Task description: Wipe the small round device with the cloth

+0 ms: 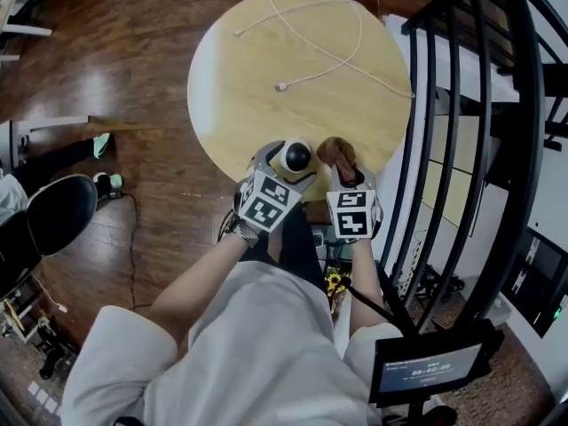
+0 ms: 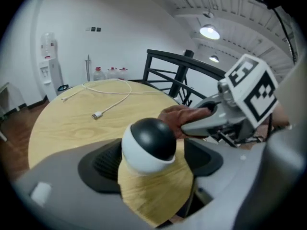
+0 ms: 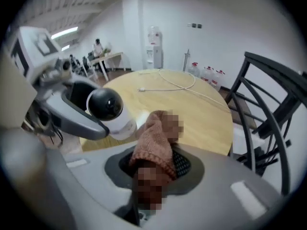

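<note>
At the desk's (image 1: 257, 69) near edge, the left gripper (image 2: 152, 166) stands open around the round device (image 2: 147, 145), pads loose. The right gripper (image 3: 153, 169) clamps the cloth (image 3: 154, 138) just beside it. Unsteadied, a wipe might push the device overboard.

1 round table (image 1: 231, 78) carries 1 small round device (image 1: 294, 155), 1 brown cloth (image 1: 335, 149) and 1 white cable (image 1: 319, 51). 2 tools are in frame: the left hand-held gripper (image 1: 287, 163) and the right hand-held gripper (image 1: 343, 170). By the far wall stand 3 water jugs (image 2: 111, 73) and 1 water dispenser (image 2: 48, 56).
</note>
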The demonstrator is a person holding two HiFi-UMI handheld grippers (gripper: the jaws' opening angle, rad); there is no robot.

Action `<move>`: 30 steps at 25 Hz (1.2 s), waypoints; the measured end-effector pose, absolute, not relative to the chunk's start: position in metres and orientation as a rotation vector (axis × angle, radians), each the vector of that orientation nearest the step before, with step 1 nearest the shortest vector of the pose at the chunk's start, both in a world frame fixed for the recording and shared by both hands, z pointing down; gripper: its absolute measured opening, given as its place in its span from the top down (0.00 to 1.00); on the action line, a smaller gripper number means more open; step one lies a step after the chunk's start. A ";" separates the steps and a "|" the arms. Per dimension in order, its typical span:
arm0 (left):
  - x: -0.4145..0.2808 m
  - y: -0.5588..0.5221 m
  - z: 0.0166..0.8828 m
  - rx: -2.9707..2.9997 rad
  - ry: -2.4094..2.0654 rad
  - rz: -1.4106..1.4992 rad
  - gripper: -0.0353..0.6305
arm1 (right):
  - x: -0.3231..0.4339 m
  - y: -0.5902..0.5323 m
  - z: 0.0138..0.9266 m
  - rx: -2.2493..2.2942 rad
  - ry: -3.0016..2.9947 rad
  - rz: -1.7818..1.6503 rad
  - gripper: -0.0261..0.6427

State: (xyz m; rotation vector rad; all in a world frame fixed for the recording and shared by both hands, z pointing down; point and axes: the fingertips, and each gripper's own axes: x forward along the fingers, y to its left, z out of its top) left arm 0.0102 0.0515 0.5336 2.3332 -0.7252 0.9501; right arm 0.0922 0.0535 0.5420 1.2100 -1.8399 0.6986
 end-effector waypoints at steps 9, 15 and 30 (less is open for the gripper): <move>0.009 0.033 0.541 2.357 -0.698 0.917 0.39 | 0.091 0.037 0.458 1.217 -2.172 0.795 0.83; 0.009 0.047 0.541 2.532 -0.429 1.017 0.40 | 0.062 0.036 0.446 1.068 -2.284 0.849 0.83; 0.019 0.063 0.550 2.642 -0.017 1.229 0.40 | 0.032 0.060 0.480 0.812 -2.227 1.199 0.83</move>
